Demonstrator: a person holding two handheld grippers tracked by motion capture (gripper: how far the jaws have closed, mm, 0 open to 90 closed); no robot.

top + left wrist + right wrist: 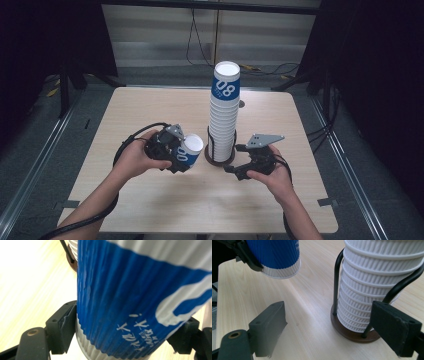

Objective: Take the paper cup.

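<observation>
Blue paper cup in clamped left gripper (right gripper wide, empty)

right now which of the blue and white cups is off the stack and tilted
The single cup clamped in the left gripper, left of the holder. It leans over, held clear of the table, while the other cups stand nested upright in the tall stack.

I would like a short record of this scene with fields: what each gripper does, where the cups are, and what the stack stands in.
left gripper: shut on the blue cup, held tilted above the table
right gripper: open, holds nothing, jaws point at the foot of the cup stack
cup stack: white ribbed cups nested upright, topmost one blue
holder: round brown base with black wire uprights around the stack
blue cup versus stack: apart, to the stack's left in the high view
</observation>
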